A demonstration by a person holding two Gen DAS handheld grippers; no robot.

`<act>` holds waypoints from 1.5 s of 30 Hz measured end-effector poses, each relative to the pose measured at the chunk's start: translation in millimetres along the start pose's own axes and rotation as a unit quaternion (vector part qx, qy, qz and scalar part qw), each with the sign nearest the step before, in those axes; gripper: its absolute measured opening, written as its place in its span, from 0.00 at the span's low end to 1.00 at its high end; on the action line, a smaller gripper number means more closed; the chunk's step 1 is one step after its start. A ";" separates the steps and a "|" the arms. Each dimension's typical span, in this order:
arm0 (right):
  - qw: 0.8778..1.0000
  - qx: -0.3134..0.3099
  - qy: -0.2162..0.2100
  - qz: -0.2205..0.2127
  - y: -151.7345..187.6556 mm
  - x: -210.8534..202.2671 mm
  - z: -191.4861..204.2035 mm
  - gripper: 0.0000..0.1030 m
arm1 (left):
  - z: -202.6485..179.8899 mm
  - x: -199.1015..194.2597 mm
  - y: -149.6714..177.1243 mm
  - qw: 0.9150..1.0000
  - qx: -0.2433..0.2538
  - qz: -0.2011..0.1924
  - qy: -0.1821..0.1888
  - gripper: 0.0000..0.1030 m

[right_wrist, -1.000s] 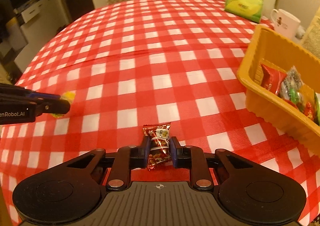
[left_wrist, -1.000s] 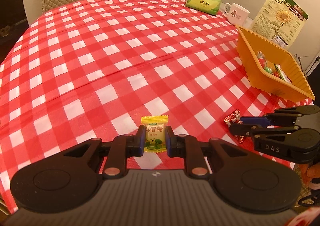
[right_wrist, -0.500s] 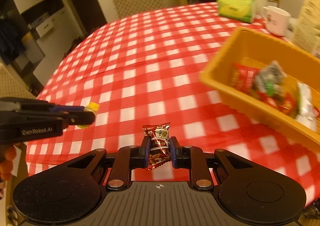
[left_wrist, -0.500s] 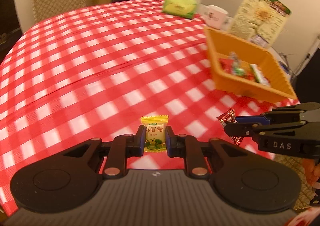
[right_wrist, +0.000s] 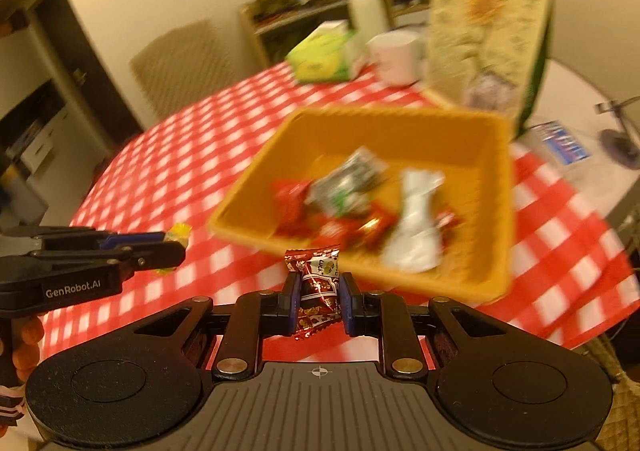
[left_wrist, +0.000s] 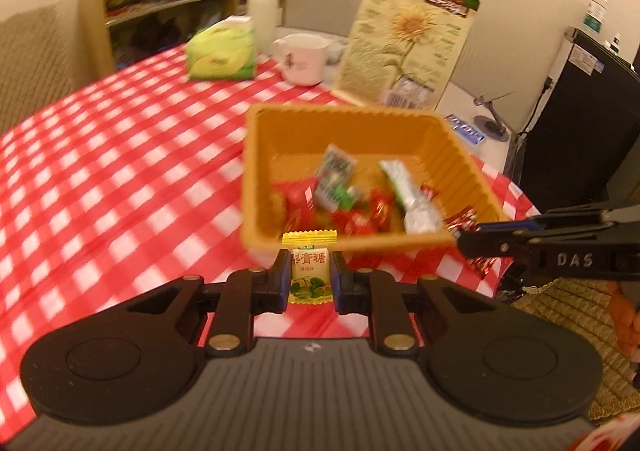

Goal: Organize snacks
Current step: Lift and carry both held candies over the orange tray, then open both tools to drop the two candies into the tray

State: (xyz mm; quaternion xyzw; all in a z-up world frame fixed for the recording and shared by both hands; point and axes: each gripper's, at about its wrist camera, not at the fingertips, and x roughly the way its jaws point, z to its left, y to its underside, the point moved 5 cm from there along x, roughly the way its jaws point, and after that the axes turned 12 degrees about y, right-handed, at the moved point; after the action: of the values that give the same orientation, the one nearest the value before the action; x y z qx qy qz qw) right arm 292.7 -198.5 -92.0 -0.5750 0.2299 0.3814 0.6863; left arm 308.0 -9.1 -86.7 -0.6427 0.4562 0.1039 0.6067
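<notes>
I am holding two candies, one per gripper; my left gripper (left_wrist: 310, 279) is pinching one yellow candy (left_wrist: 309, 271); my right gripper (right_wrist: 319, 301) is clamping one red candy (right_wrist: 316, 287); one orange basket (left_wrist: 256, 171) is sitting at twelve o'clock, holding several blurred wrappers I cannot count.

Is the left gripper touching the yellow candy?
Touching. The left wrist view shows the left gripper with both pads pressed on the yellow candy.

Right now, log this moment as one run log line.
left gripper: shut on yellow candy | right gripper: shut on red candy | orange basket: holds several snacks | both candies: outside the basket
</notes>
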 end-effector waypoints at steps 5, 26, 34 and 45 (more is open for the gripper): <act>0.999 0.025 0.022 -0.021 -25.4 2.9 -34.2 0.20 | -6.0 27.0 -31.9 1.000 0.021 -0.004 -0.003 0.17; 0.995 0.059 0.073 -0.024 -75.2 68.2 -88.3 0.20 | 32.1 134.0 -97.7 0.998 0.039 0.033 -0.040 0.17; 0.995 0.063 0.077 -0.019 -76.3 75.1 -93.1 0.20 | 36.6 156.8 -97.1 0.997 0.035 0.051 -0.042 0.18; 0.996 0.059 0.072 -0.011 -75.7 82.1 -93.8 0.20 | 36.8 153.5 -87.4 0.997 0.023 0.056 -0.038 0.24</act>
State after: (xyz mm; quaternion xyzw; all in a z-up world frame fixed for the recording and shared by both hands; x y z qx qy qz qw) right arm 413.4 -271.3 -129.3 -0.5621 0.2945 0.3168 0.7050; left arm 472.0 -60.8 -141.2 -0.5979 0.4700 0.1513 0.6315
